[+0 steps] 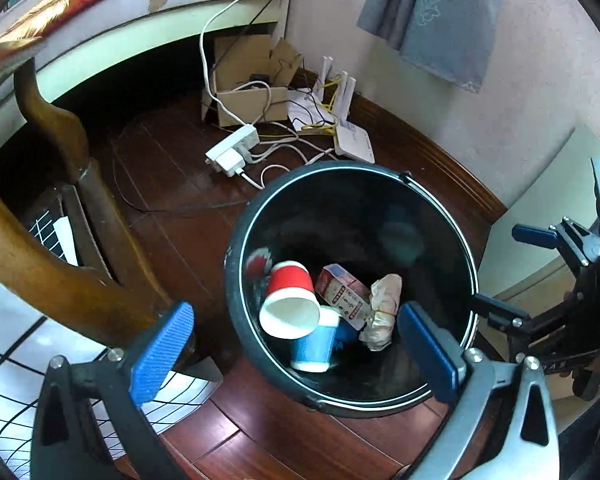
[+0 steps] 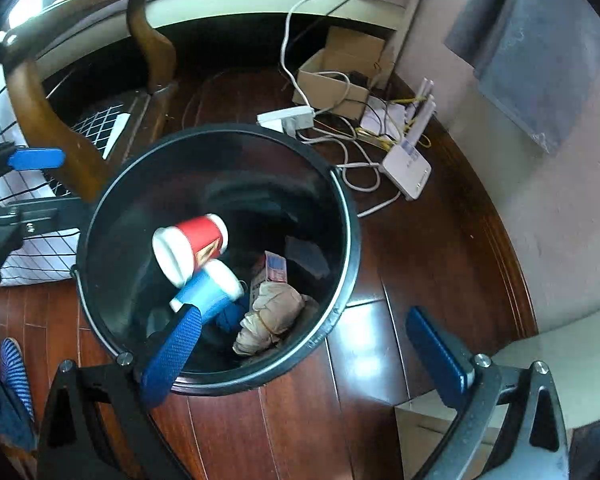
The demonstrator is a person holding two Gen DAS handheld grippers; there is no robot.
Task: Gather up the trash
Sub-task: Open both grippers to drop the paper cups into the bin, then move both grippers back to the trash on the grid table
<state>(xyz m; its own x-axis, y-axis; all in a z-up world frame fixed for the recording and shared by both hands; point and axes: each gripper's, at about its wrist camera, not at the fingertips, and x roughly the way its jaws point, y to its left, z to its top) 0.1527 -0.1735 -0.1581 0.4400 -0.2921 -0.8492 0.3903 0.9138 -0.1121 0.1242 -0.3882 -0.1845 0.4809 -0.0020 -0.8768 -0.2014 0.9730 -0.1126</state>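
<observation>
Red cup (image 2: 192, 248) blurred over black bin (image 1: 236, 280); L gripper (image 1: 296, 344) & R gripper (image 2: 304, 344) both spread wide, empty — best kept centred above rim.

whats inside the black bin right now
In the black bin: a red paper cup lying on a blue cup, a small printed carton and a crumpled beige wad. Whatever sits beneath them is covered; something dark blue shows partly.

Dark red wood floor (image 1: 172, 184), pinkish wall (image 1: 520, 92), wooden chair leg (image 1: 56, 120), grey cloth hanging (image 1: 440, 12).
</observation>
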